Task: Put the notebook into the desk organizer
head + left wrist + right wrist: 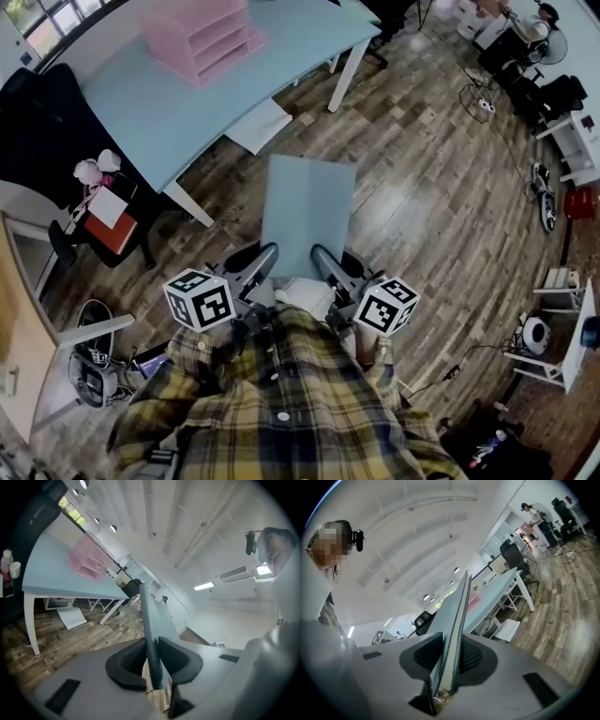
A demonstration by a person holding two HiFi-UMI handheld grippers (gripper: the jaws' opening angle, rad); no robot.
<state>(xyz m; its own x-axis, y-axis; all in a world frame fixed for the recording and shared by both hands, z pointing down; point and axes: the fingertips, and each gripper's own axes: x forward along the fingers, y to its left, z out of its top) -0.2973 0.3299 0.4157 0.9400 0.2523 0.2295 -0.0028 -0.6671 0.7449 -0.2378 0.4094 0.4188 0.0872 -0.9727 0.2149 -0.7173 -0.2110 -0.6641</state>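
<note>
**A:** Where's the thin, pale blue-grey notebook (307,211)?

**B:** It is held out over the wooden floor, well apart from the pink plastic desk organizer (202,37) on the light blue table (141,112). The left claw (151,663) and right claw (449,656) are each clamped on its near edge.

**A:** How will it handle?

**B:** Light, I'd judge. It juts out without sagging, so fairly stiff. The smooth cover might slip, so two edge grips suit it.
</note>
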